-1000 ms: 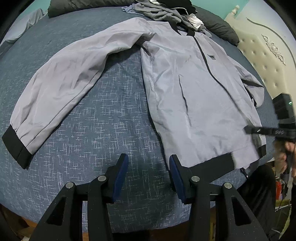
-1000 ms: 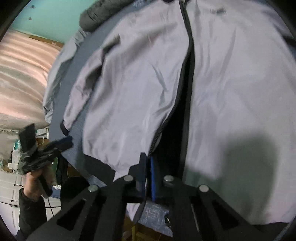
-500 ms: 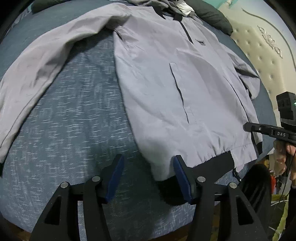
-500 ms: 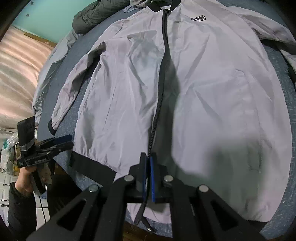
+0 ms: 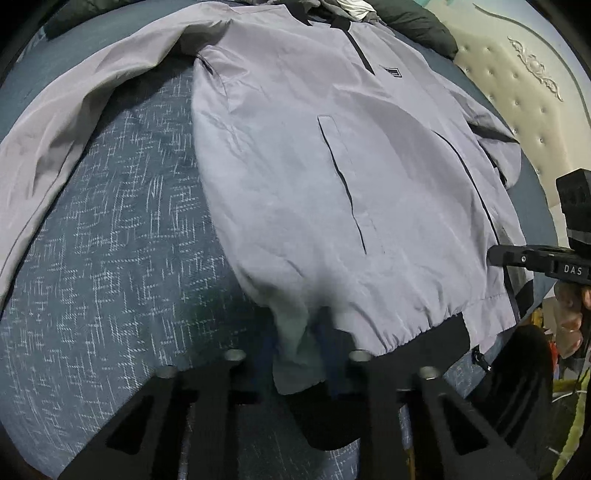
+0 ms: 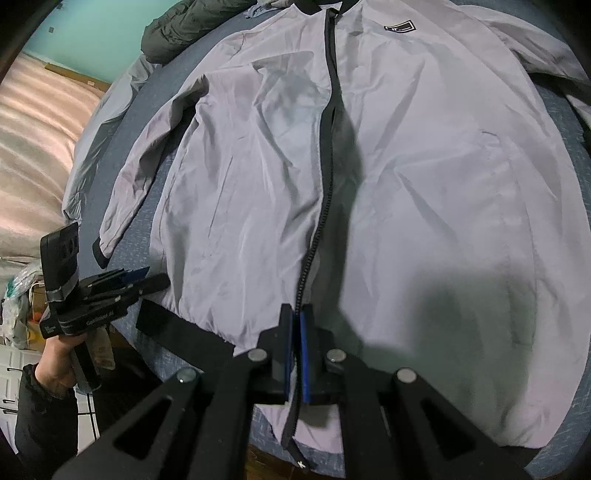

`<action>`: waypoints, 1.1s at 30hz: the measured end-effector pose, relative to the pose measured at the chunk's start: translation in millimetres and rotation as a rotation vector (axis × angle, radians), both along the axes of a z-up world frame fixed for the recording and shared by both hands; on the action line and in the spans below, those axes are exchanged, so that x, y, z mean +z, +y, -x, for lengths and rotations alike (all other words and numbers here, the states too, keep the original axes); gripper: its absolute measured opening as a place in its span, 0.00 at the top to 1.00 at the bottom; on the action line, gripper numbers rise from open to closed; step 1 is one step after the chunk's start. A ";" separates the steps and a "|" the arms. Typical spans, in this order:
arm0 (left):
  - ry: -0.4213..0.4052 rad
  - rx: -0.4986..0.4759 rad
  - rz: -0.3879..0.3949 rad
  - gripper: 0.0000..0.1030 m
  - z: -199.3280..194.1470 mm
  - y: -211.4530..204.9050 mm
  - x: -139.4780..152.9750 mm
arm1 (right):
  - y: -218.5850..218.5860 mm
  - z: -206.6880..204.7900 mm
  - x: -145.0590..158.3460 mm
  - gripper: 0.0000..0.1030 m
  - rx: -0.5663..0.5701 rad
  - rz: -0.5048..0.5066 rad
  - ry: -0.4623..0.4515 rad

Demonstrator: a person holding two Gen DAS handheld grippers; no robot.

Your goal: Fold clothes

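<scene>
A light grey zip jacket (image 5: 332,166) with black hem and cuffs lies face up on a blue patterned bedspread (image 5: 110,258). My left gripper (image 5: 295,354) is at the jacket's bottom left corner; grey fabric bunches between its fingers and hides the blue pads, so its jaws appear closed on the hem corner. My right gripper (image 6: 295,325) is shut on the jacket's front edge by the black zipper (image 6: 325,166), near the hem. The left gripper also shows in the right wrist view (image 6: 122,284), and the right gripper shows at the left wrist view's right edge (image 5: 532,258).
A dark duvet (image 6: 177,29) and loose grey clothes (image 5: 351,5) lie at the bed's head. A cream tufted headboard (image 5: 535,92) stands at the right. The bed's front edge is just below both grippers. A pink curtain (image 6: 33,147) hangs at left.
My left gripper has moved right onto the jacket's bottom corner and closed on it. My right gripper stays shut on the zipper edge, and the jacket lies flatter.
</scene>
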State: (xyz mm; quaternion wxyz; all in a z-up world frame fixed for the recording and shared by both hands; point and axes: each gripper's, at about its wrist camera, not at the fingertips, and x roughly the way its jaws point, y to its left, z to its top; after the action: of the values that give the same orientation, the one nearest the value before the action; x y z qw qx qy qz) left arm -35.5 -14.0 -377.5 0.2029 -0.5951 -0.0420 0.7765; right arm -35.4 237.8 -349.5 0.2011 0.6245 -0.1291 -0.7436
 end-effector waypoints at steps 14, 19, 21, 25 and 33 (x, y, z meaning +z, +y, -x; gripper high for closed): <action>0.045 0.054 -0.041 1.00 -35.8 -72.5 25.8 | -44.9 5.6 -9.7 0.97 0.086 0.017 0.008; 0.052 0.091 -0.039 0.98 -30.4 -79.2 27.2 | -51.8 5.9 -23.6 0.97 0.097 -0.046 -0.004; 0.076 0.089 -0.042 0.83 -21.9 -72.2 31.8 | -54.1 5.9 -28.9 0.97 0.101 -0.070 -0.009; 0.099 0.103 -0.067 0.52 4.2 -60.2 37.9 | -43.9 5.5 -27.0 0.95 0.098 -0.072 -0.031; 0.122 0.128 -0.029 0.52 86.6 -31.9 27.3 | -10.6 17.5 17.4 0.70 0.044 -0.073 0.060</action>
State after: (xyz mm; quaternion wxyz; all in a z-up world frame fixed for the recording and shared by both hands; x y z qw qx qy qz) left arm -122.1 -45.9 -350.2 0.1636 -0.5397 -0.0786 0.8221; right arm -53.0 227.2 -332.1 0.1981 0.6117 -0.0820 -0.7615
